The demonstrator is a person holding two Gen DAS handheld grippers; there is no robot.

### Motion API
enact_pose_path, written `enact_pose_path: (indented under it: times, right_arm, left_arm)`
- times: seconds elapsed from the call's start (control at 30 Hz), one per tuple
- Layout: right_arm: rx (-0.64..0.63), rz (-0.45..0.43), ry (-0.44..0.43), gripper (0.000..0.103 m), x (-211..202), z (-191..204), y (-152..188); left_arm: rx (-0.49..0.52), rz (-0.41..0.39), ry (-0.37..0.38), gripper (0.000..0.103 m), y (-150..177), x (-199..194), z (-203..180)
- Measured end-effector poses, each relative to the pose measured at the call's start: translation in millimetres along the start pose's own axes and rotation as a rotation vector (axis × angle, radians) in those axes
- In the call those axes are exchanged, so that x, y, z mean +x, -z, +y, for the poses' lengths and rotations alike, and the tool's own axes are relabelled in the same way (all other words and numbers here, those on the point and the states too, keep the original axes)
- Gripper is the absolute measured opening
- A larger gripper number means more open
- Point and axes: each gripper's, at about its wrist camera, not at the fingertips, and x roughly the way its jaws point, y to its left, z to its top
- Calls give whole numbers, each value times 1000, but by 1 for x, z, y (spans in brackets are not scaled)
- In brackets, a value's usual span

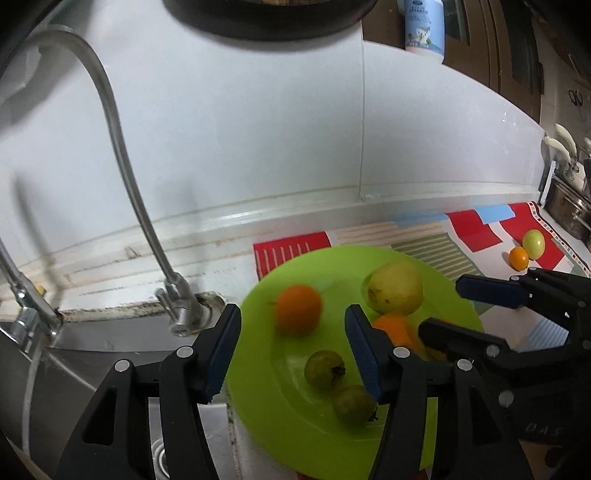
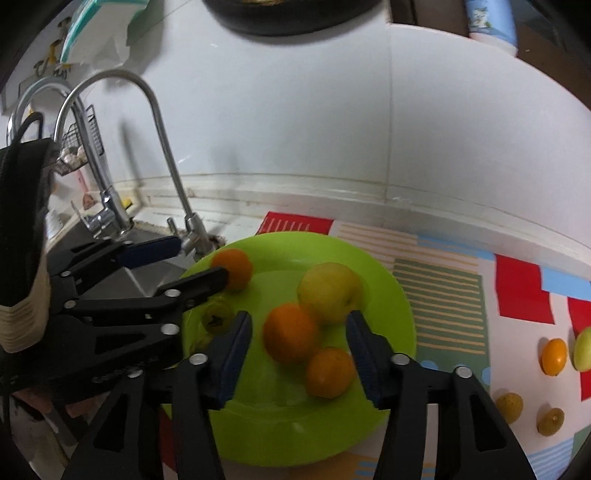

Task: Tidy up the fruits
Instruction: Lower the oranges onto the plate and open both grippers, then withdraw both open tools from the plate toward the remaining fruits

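A lime green plate [image 1: 280,435] [image 2: 280,435] sits on the patterned mat beside the sink. It holds an orange [image 1: 297,309] [image 2: 233,272] at its far left, a yellow pear-like fruit [image 1: 396,287] [image 2: 329,291], two more oranges [image 2: 290,339] [image 2: 330,373] and two small green fruits [image 1: 324,370] [image 1: 354,404]. My left gripper [image 1: 291,352] is open above the plate's left side. My right gripper [image 2: 299,360] is open above the plate, its fingers either side of the two near oranges. More fruit lies loose on the mat at right: an orange [image 2: 554,356], a green fruit [image 2: 583,349] and two small yellowish ones [image 2: 509,407] [image 2: 550,421].
A steel sink [image 1: 92,354] with a curved tap [image 1: 122,162] lies left of the plate. A second tap [image 2: 107,206] stands further left. A white tiled wall [image 1: 258,129] runs behind. Pots [image 1: 569,210] stand at the far right. A bottle [image 1: 424,26] stands on a ledge above.
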Motion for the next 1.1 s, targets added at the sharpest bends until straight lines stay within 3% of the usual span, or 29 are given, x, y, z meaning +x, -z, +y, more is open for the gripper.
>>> enact_pose_path:
  times: [0.23,0.63,1.1]
  right_arm:
    - [14,-42,29,54,-23,-5,-1]
    - [1,-125,64,67,-82,-7,7]
    - [16,-196,104,71,-149,-22,28]
  left_arm:
    - [-22,-23,-39,62,0,-28,-2]
    - [-109,-61,-81,73,7,-87,-21]
    - [-98,-113,-102,82,12,-140,-61]
